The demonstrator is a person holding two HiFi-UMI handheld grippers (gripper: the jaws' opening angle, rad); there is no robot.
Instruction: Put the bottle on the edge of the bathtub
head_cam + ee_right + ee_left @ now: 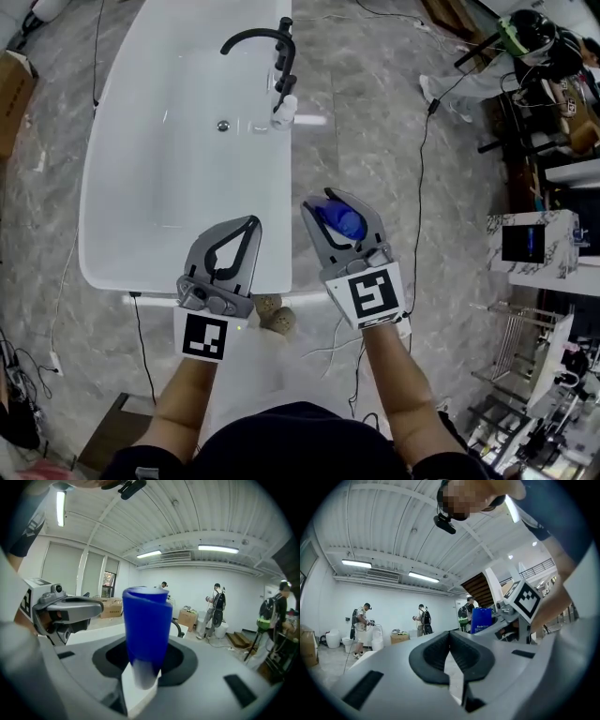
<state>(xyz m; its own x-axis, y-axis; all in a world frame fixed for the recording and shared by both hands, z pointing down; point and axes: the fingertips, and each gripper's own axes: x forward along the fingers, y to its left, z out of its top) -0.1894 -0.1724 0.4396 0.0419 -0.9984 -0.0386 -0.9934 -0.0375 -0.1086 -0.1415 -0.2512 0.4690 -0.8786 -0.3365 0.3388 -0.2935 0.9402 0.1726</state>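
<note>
A blue bottle (342, 222) sits upright between the jaws of my right gripper (339, 208), which is shut on it, over the grey floor just right of the white bathtub (279, 192). In the right gripper view the bottle (146, 625) fills the centre, its pale end down in the gripper (145, 648). My left gripper (253, 225) hovers over the tub's near right rim, shut, with nothing in it. In the left gripper view its pads (450, 637) meet, and the bottle (481, 619) shows to the right.
A black faucet (272, 47) and a white object (284, 111) stand at the tub's far rim, with a drain (223, 125) inside. Cables cross the floor (422, 159). Two small brown things (275, 316) lie near my feet. A marble-faced cabinet (534, 244) stands right. People stand in the background.
</note>
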